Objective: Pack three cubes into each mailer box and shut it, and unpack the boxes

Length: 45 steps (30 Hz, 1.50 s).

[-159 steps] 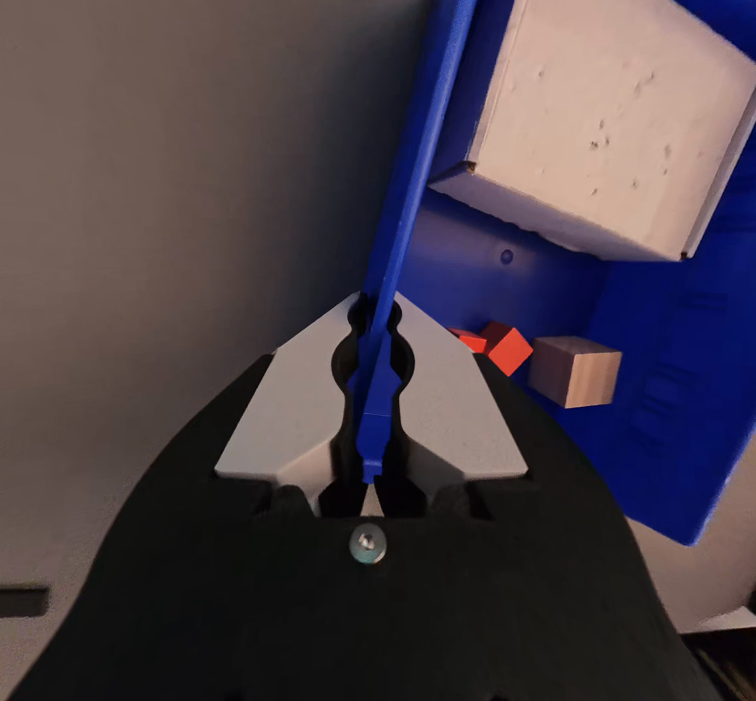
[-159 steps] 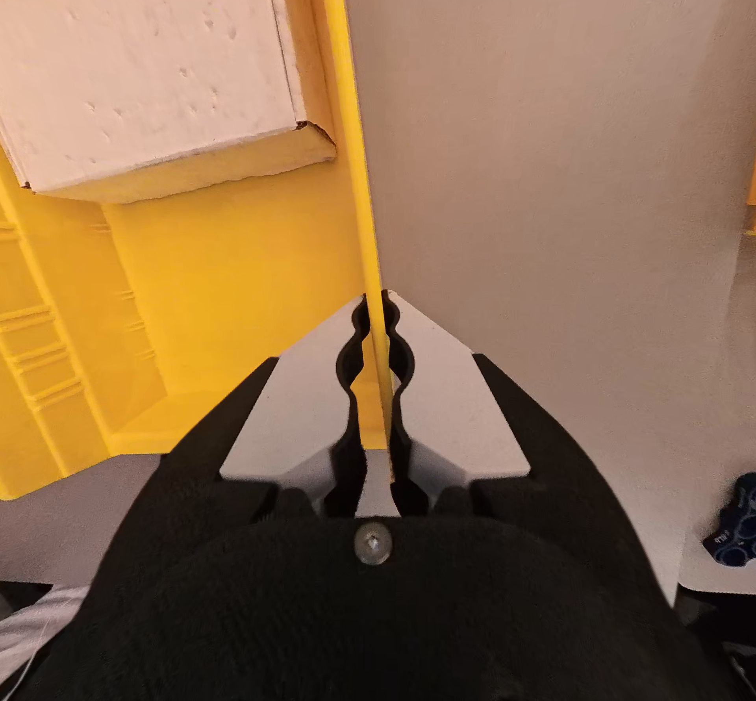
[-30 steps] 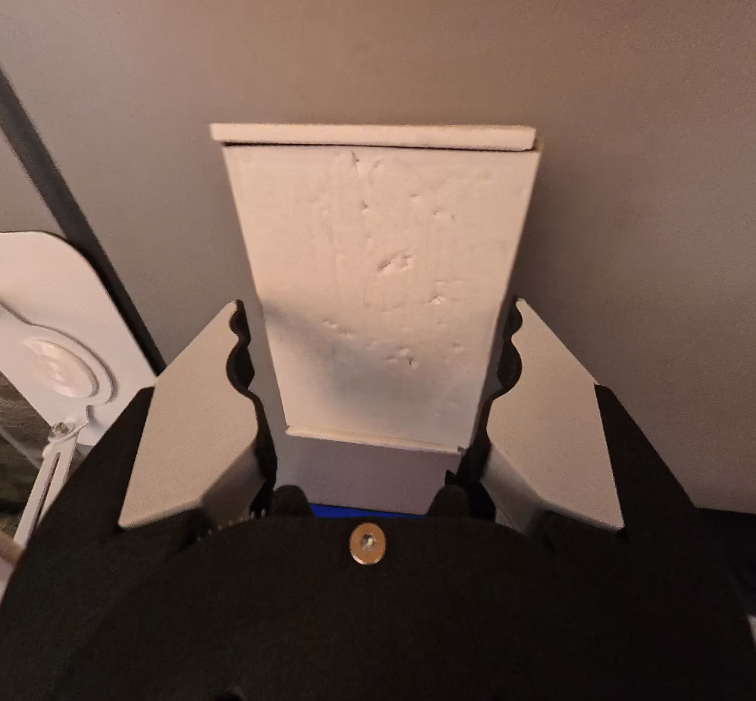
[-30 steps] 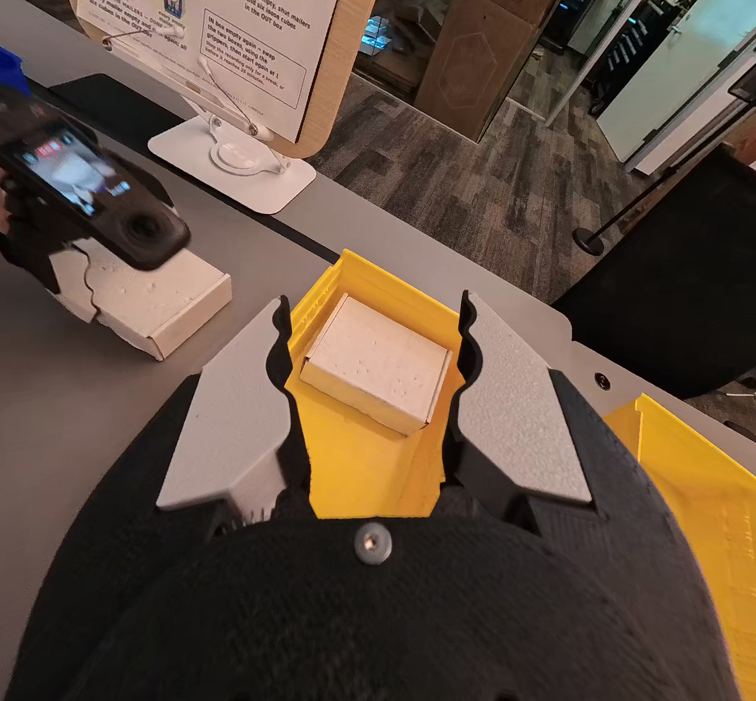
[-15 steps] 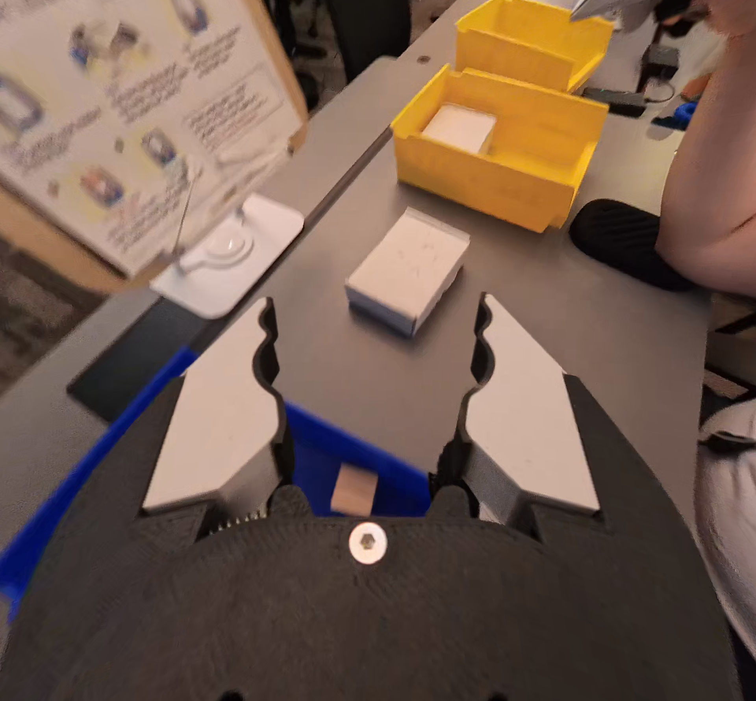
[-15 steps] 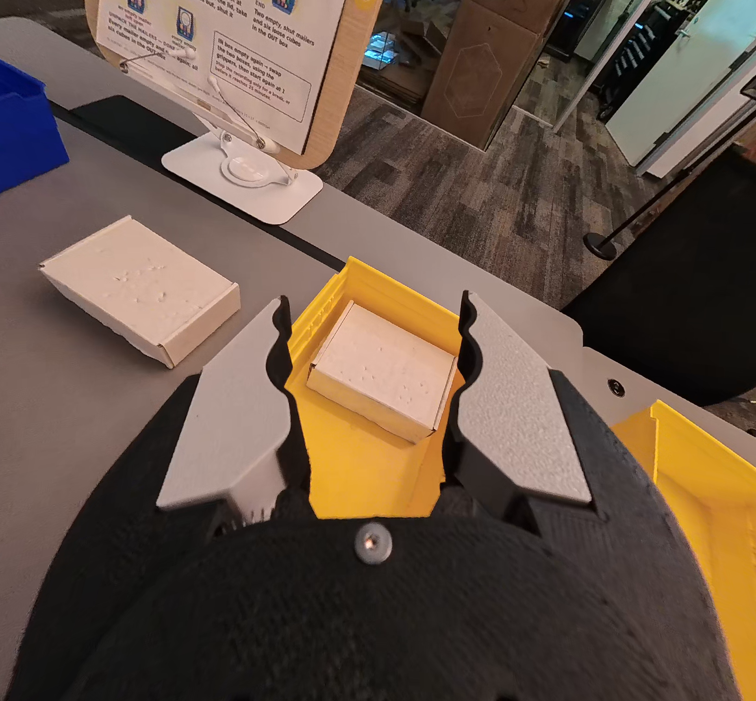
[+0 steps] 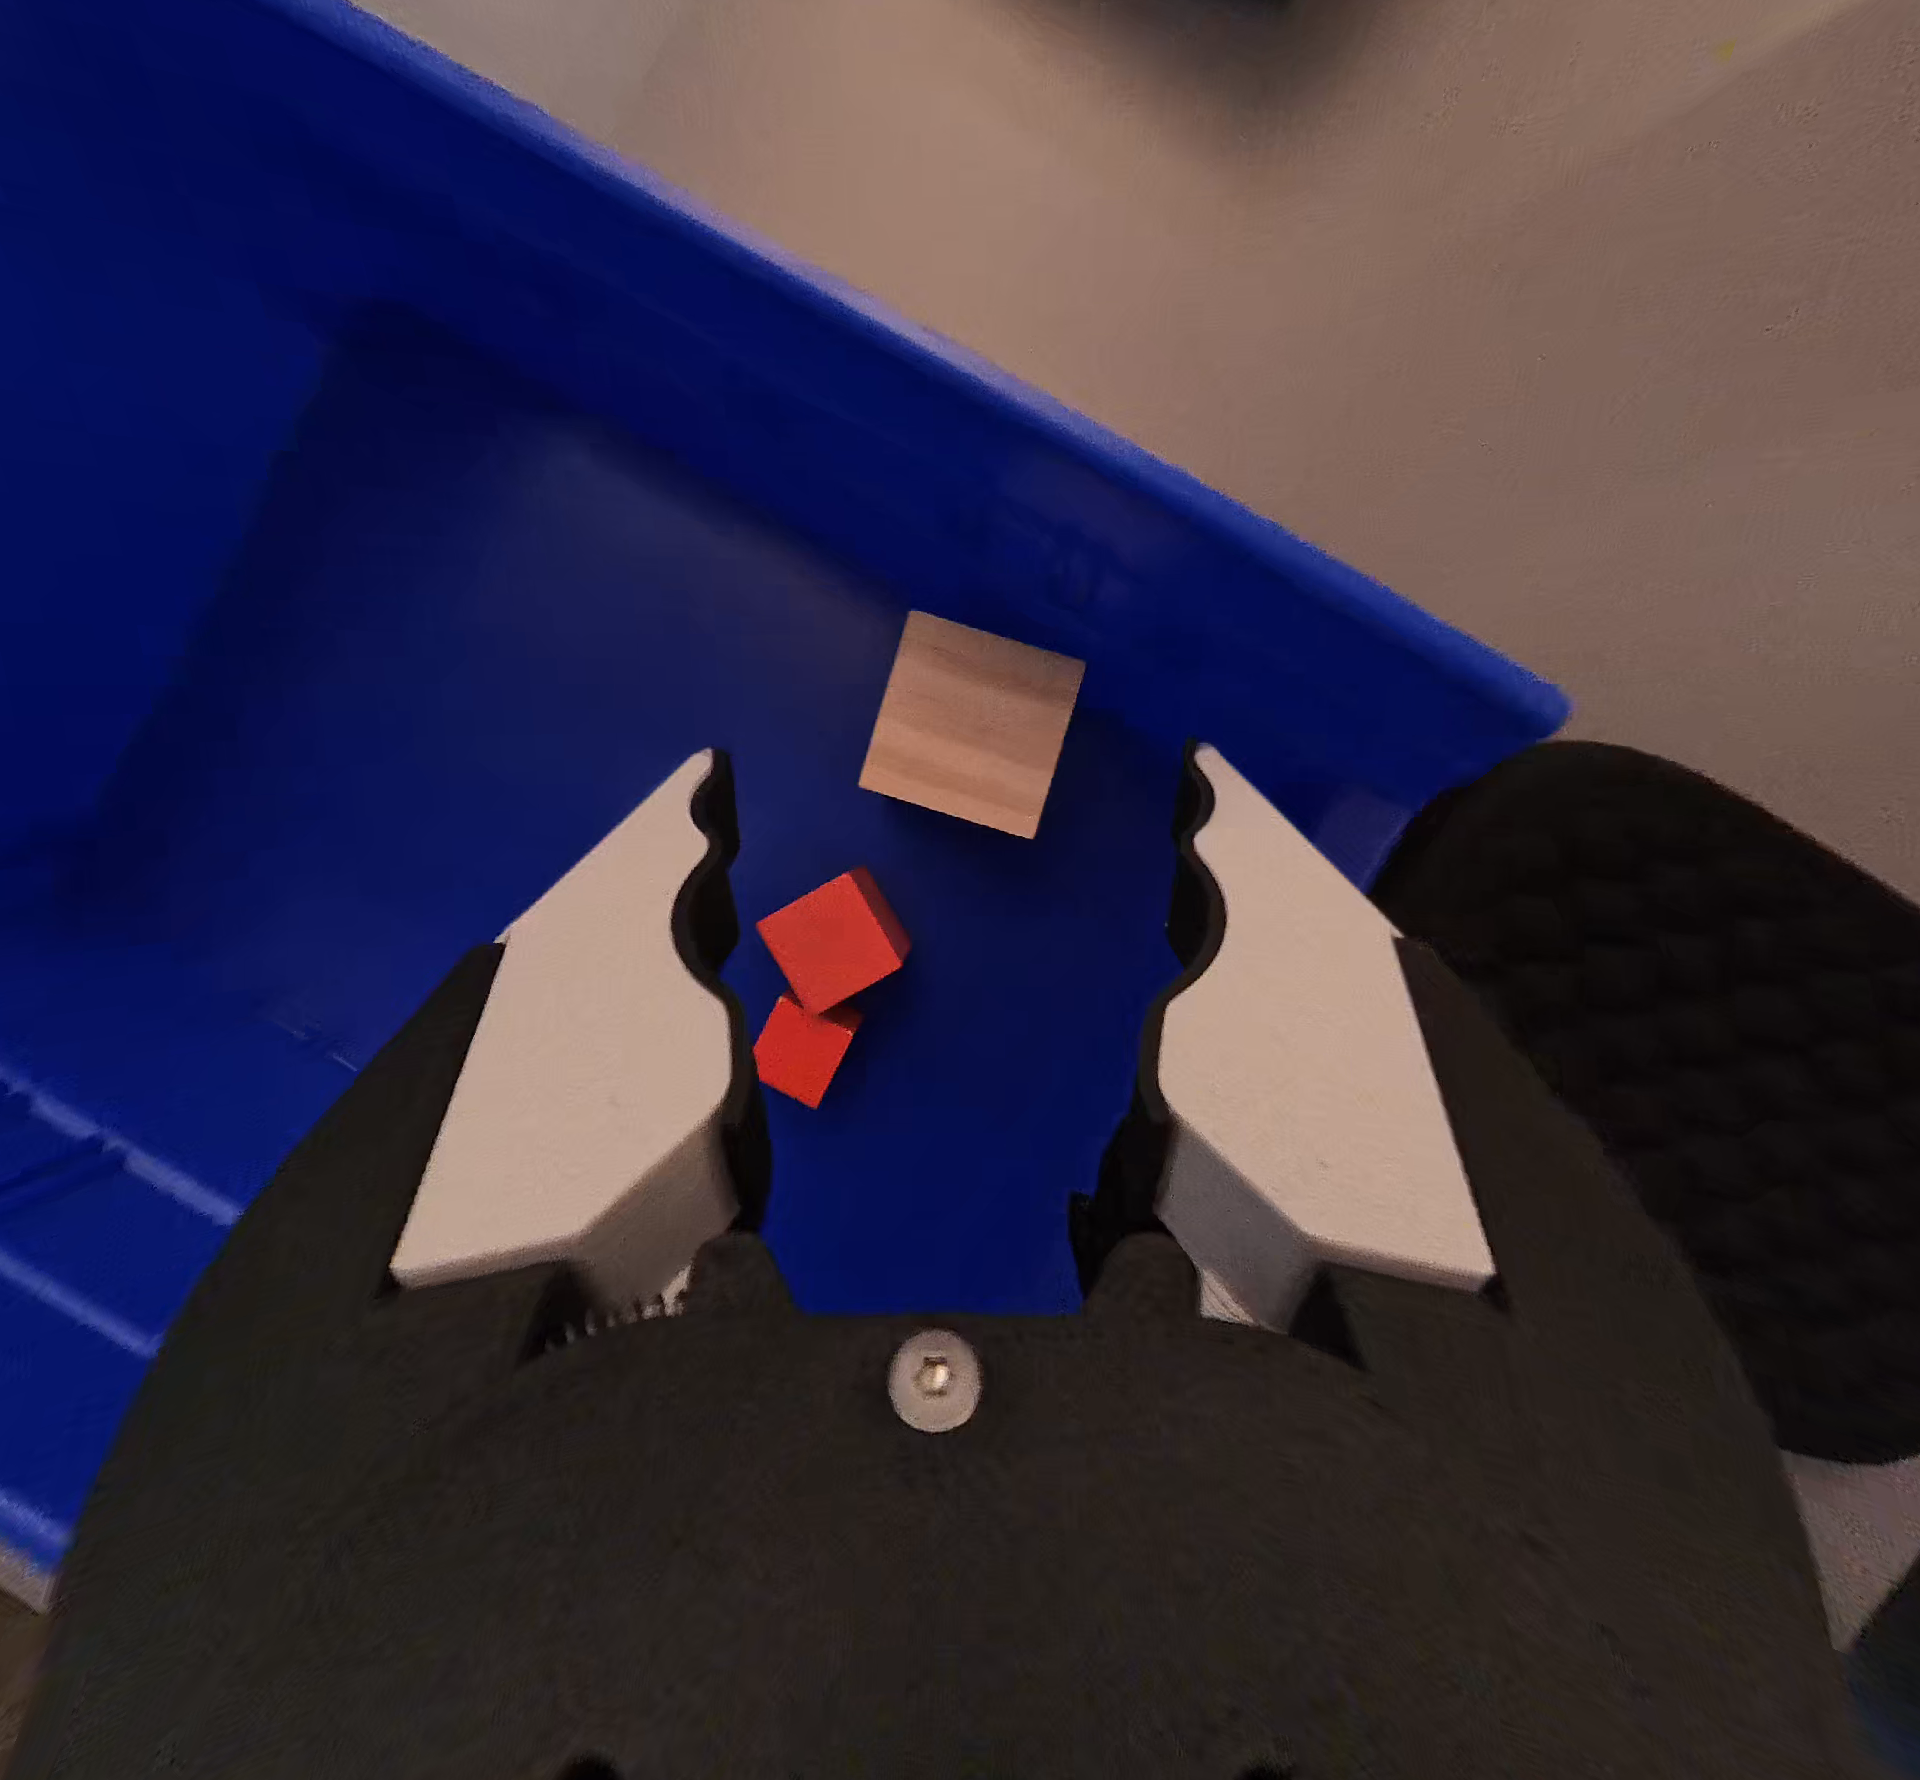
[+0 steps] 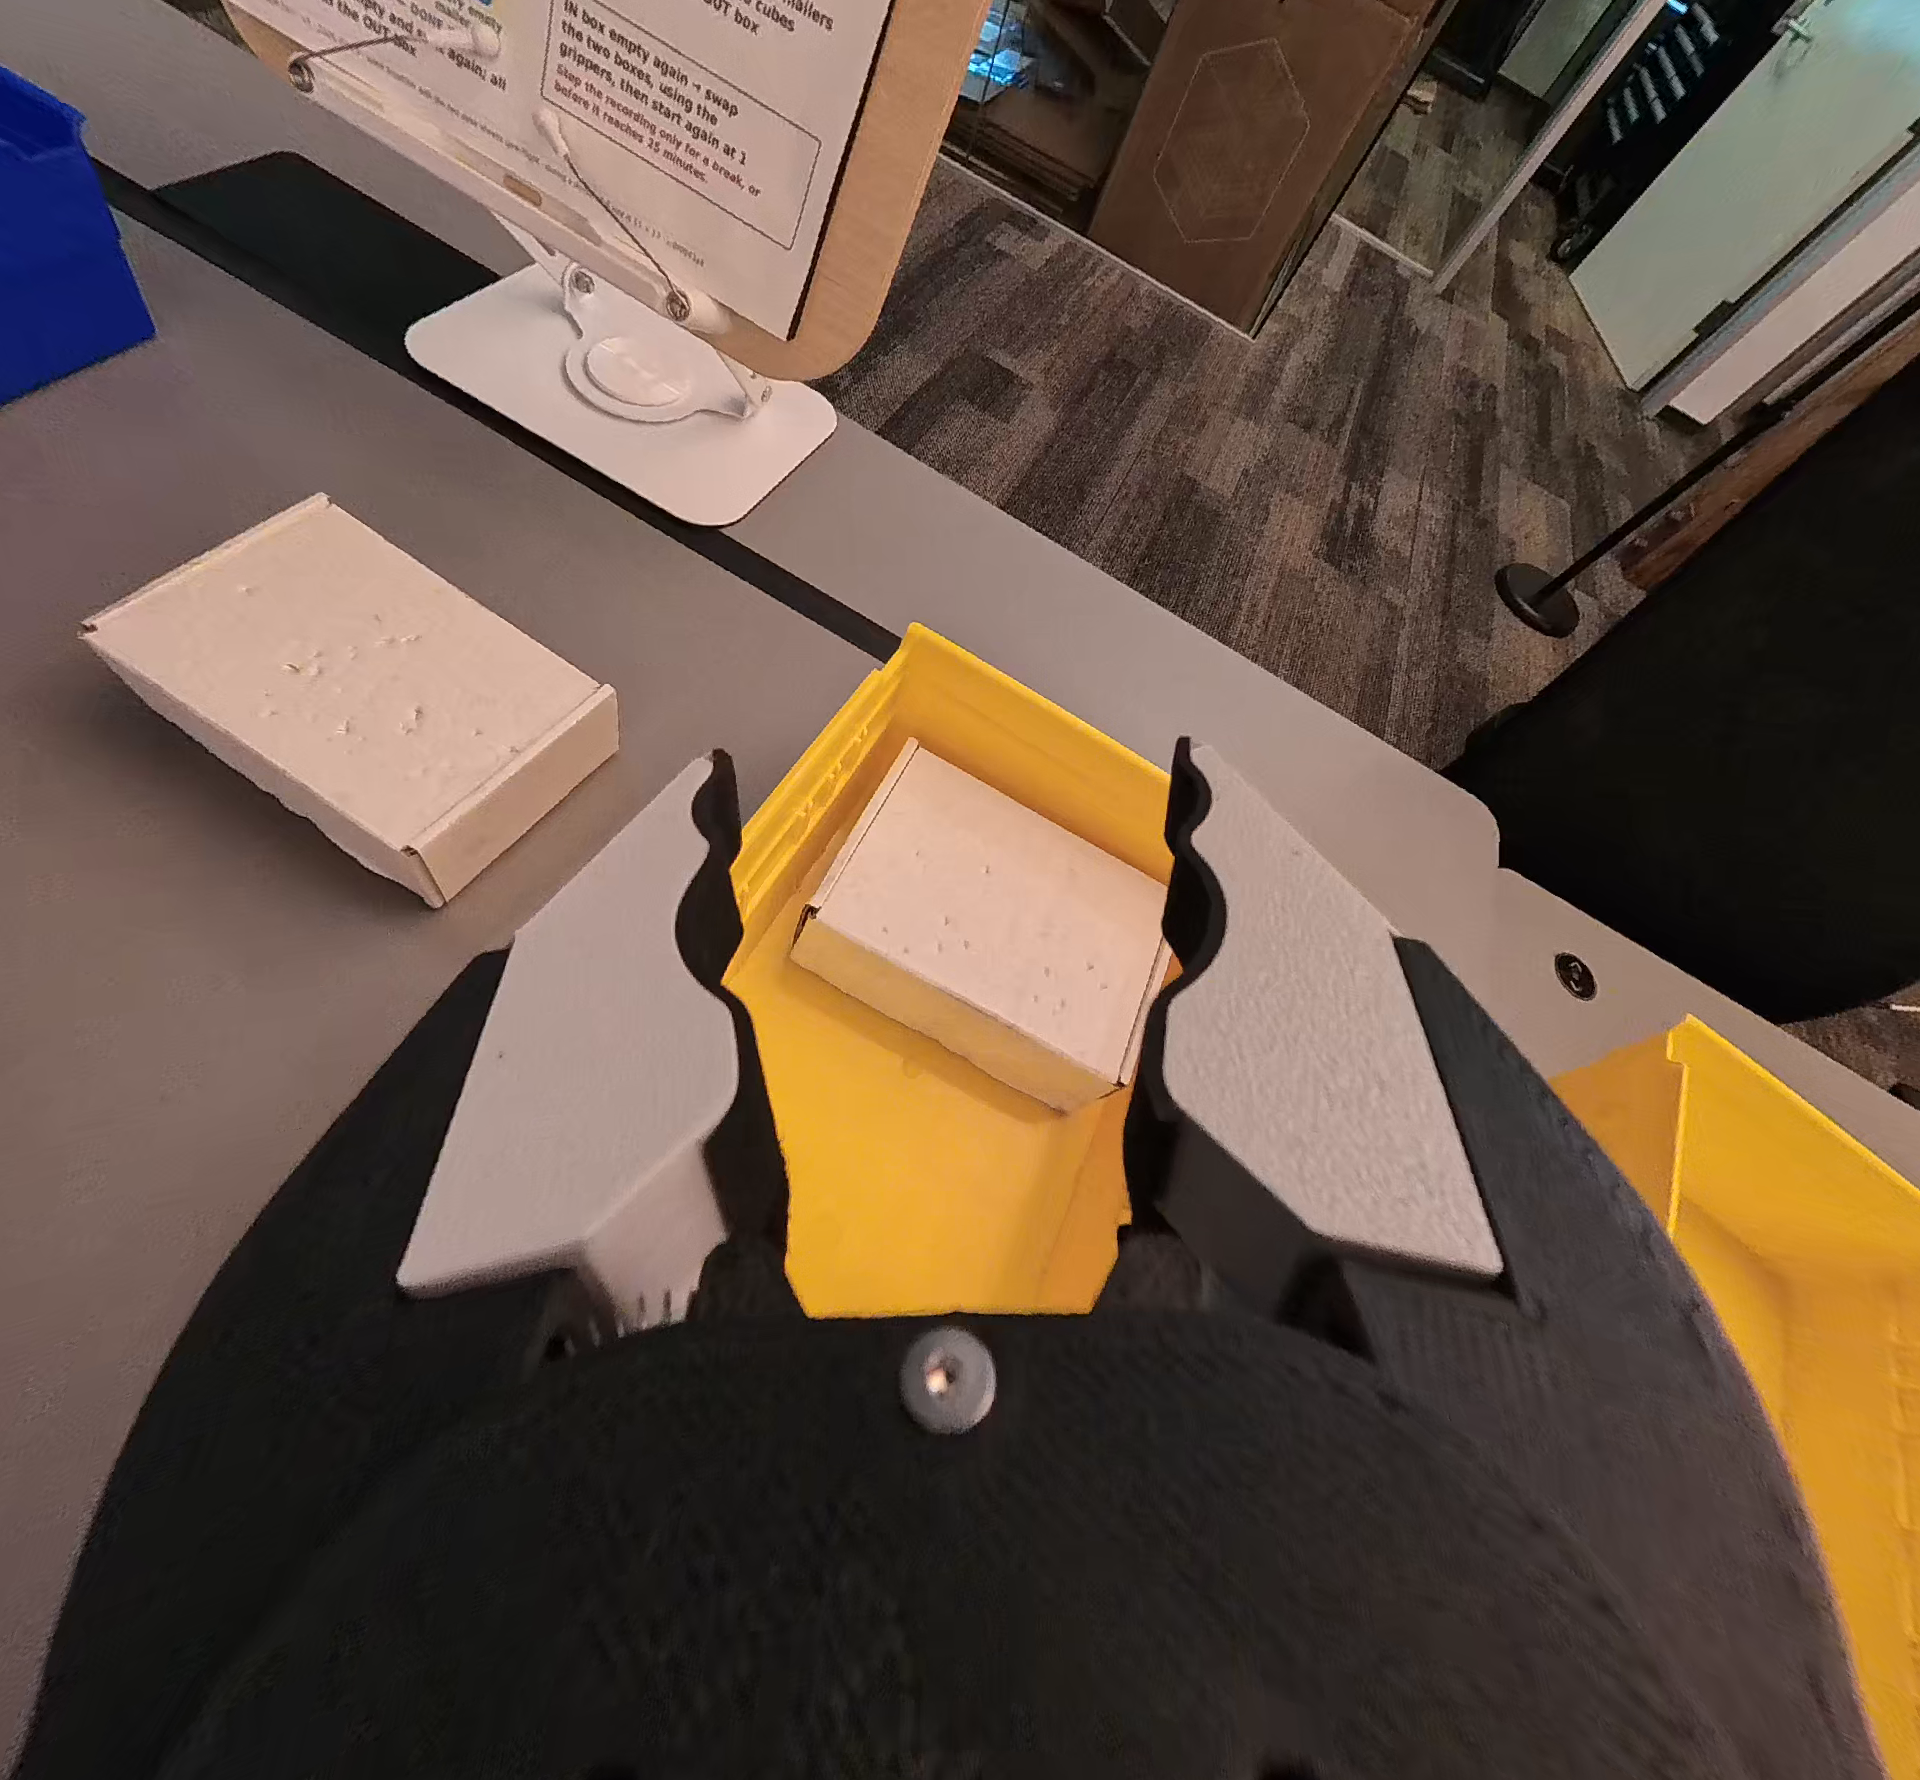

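In the left wrist view my left gripper (image 7: 951, 764) is open and empty above the blue bin (image 7: 436, 608). On the bin floor lie a plain wooden cube (image 7: 971, 724) and two smaller red cubes (image 7: 831, 936) (image 7: 802, 1051) that touch each other, between my fingers. In the right wrist view my right gripper (image 8: 948, 764) is open and empty above a yellow bin (image 8: 935, 1180) that holds a shut white mailer box (image 8: 987, 930). A second shut white mailer box (image 8: 353, 691) lies on the grey table to the left.
An instruction board on a white stand (image 8: 623, 400) stands at the table's far edge. A second yellow bin (image 8: 1787, 1242) is at the right. The blue bin's corner (image 8: 52, 276) shows far left. A black padded object (image 7: 1683, 1055) lies right of the blue bin.
My left gripper let go of the mailer box on the table and swung back down over the blue bin's cubes. My right gripper stayed open over the yellow bin, drawing slightly nearer.
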{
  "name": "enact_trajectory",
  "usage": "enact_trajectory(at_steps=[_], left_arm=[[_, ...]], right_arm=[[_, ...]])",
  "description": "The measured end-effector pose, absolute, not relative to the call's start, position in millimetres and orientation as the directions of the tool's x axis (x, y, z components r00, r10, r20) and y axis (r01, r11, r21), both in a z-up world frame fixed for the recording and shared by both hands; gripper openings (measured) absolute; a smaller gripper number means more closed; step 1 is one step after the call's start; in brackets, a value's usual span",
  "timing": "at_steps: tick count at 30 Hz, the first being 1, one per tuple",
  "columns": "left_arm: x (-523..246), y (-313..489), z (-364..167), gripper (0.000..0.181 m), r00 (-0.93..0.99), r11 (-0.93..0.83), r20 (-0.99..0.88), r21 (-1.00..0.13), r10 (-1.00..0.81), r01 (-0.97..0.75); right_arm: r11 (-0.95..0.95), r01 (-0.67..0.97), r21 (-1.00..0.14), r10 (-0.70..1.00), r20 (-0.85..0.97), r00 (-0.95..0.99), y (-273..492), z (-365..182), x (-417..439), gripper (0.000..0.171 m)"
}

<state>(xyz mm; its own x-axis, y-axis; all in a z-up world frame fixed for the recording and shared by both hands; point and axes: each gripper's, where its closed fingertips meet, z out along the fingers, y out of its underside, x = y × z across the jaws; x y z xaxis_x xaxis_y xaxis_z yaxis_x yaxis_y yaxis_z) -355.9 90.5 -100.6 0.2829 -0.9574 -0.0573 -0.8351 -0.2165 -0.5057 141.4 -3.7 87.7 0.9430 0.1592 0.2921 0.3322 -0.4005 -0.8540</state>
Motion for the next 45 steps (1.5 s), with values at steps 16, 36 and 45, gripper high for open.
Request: enact_trajectory(at_steps=[16, 36, 45], left_arm=[[-358, 92, -137, 0.047, 0.228, -0.197, -0.036, -0.383, -0.973, -0.902], [-160, -18, -24, 0.046, -0.167, 0.261, -0.213, -0.564, -0.963, -0.784], [-96, -41, -110, 0.046, -0.203, 0.236, -0.119, -0.536, -0.972, -0.811]], right_arm=[[-0.411, 0.341, -0.846, 0.172, 0.295, 0.94, 1, 84, 140, 0.082], [-0.431, 0.394, -0.812, 0.193, 0.343, 0.919, 2, 80, 128, 0.082], [-0.429, 0.396, -0.812, 0.2, 0.342, 0.918, 3, 79, 128, 0.082]])
